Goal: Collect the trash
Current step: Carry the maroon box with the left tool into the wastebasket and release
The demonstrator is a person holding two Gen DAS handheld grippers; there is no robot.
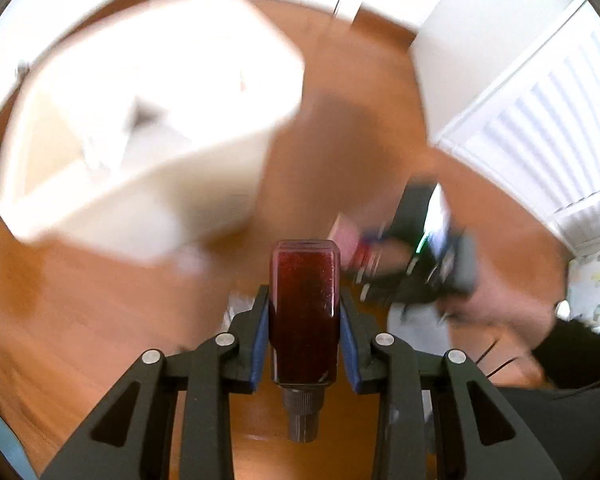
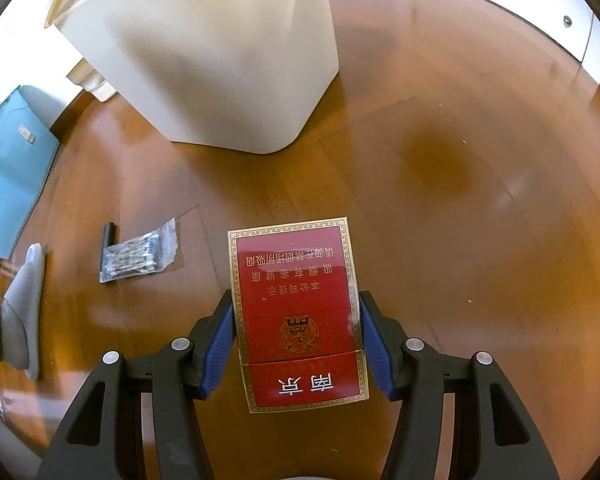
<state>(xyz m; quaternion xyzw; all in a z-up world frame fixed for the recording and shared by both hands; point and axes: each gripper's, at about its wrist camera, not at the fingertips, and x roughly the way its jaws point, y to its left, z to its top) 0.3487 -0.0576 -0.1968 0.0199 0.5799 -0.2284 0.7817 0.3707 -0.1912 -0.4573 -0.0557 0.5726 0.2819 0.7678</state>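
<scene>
Holding, left tongs: left gripper [image 1: 304, 312] is pinching a dark red bottle [image 1: 304, 308] across its flat sides; the cap end points back toward the wrist, the base forward, long axis in line with the fingers.
Holding, right tongs: right gripper [image 2: 298, 336] is pinching a red cigarette pack [image 2: 298, 312] by its two long edges; long axis runs forward along the fingers, printed face up, lid end nearest the wrist.
Bearing to bin, left: white trash bin [image 1: 152, 120] lies ahead and to the left, its open mouth facing the camera with pale contents inside; the view is motion-blurred, so detail is poor.
Bearing to bin, right: from the right wrist view only the bin's outer wall [image 2: 220, 60] shows, ahead and slightly left, standing on the wooden floor [image 2: 460, 180]; the mouth is not visible.
Nearer arm: judged to be the left, which looks down into the opening.
Remaining litter: cotton swab packet [image 2: 140, 256] flat on the floor, left of the right tongs, near the bin's base corner but apart from it.
Open room: bare floor to the right of the bin; a blue mat [image 2: 12, 168] bounds the floor's left edge.
Risk: judged that the bottle, hard and smooth, may slip if tilted base-down.
</scene>
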